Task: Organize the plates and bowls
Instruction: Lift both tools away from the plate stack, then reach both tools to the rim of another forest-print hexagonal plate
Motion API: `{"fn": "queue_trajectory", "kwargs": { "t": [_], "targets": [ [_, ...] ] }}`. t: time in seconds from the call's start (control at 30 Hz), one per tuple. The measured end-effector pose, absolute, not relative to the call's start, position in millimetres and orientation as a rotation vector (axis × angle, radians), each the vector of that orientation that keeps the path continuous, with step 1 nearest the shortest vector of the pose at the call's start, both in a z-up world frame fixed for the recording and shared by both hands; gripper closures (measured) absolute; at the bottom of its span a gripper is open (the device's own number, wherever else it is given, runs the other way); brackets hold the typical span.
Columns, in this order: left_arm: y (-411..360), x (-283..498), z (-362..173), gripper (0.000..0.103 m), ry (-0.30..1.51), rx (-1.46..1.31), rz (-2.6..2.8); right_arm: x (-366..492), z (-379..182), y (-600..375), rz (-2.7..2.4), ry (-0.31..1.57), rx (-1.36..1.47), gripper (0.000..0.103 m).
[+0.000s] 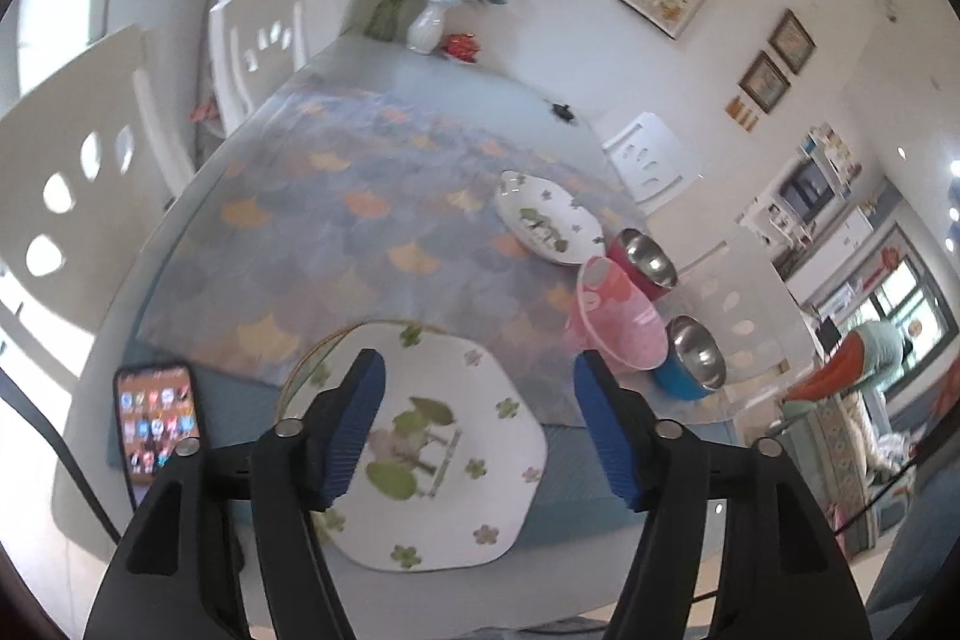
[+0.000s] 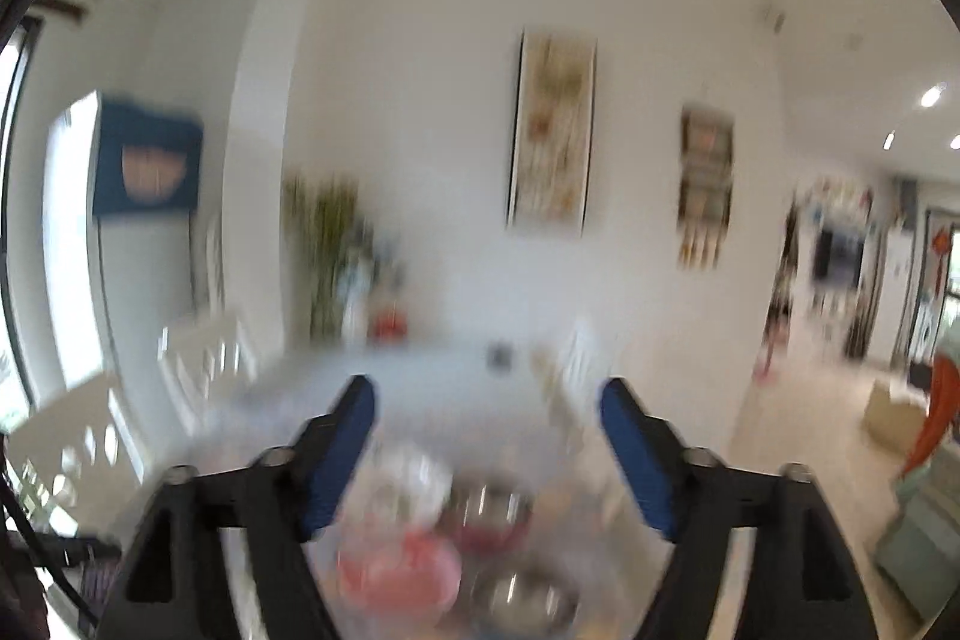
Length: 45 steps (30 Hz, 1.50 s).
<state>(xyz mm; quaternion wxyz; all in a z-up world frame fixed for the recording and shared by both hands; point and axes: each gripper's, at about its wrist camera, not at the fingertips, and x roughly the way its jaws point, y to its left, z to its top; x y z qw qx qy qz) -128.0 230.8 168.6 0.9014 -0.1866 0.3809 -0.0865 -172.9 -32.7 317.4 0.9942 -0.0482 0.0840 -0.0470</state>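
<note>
We saw white plate (image 1: pixel 480 436) with green leaf and flower print; second white plate (image 1: pixel 549 217) alike. Pink bowl (image 1: pixel 624 322); steel bowls, one red outside (image 1: pixel 645 265), one blue outside (image 1: pixel 690 361). Tablecloth (image 1: pixel 336 244) showed blue-grey, orange, yellow scales. Finger pads (image 1: pixel 354 430) were blue.

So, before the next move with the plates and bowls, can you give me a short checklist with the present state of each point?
1. Left tool open, nothing between its pads: ok.
2. Right tool open and empty: ok.
3. Near plate flat on the table, free to grasp: ok.
4. Far plate apart from the pink bowl: ok.
5. Red bowl and blue bowl upright: ok.
6. Right view sharp enough to aim: not ok, it is blurred.
</note>
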Motion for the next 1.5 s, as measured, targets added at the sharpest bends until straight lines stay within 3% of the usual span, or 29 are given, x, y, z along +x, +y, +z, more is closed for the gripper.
{"fn": "queue_trajectory", "kwargs": {
  "t": [0.2, 0.4, 0.7, 0.83, 1.03, 1.2, 1.27, 1.4, 1.5],
  "targets": [
    [201.5, -113.4, 187.3, 0.038, 0.764, -0.345, -0.213, -174.9, 389.4, -58.5, 0.041, -0.061, -0.012, 0.022],
    [175.3, -97.6, 204.8, 0.027, 0.738, -0.288, -0.231, -145.6, 462.2, -102.4, 0.160, -0.192, 0.090, 0.008],
    [145.1, -9.3, 250.9, 0.023, 0.592, -0.283, -0.254, -58.5, 475.6, -147.8, 0.214, -0.177, 0.085, 0.005],
    [134.8, 42.6, 248.3, 0.023, 0.607, -0.311, -0.236, 21.1, 440.0, -162.9, 0.256, -0.026, 0.152, 0.000],
    [124.3, 118.6, 179.3, 0.023, 0.796, -0.320, -0.029, 163.8, 327.6, -139.9, 0.185, 0.363, 0.052, 0.001],
    [128.9, 157.7, 128.0, 0.024, 0.918, -0.413, 0.039, 272.5, 192.8, -128.2, 0.303, 0.834, 0.194, 0.011],
    [121.5, 174.2, 107.2, 0.025, 0.982, -0.381, 0.044, 305.2, 144.7, -115.4, 0.332, 1.005, 0.177, 0.024],
    [104.7, 190.9, 68.4, 0.025, 1.090, -0.278, 0.069, 328.6, 65.2, -97.4, 0.414, 1.263, 0.235, 0.026],
    [101.1, 197.7, 48.4, 0.025, 1.150, -0.263, 0.074, 335.1, 35.4, -93.1, 0.387, 1.373, 0.203, 0.026]
  ]
}}
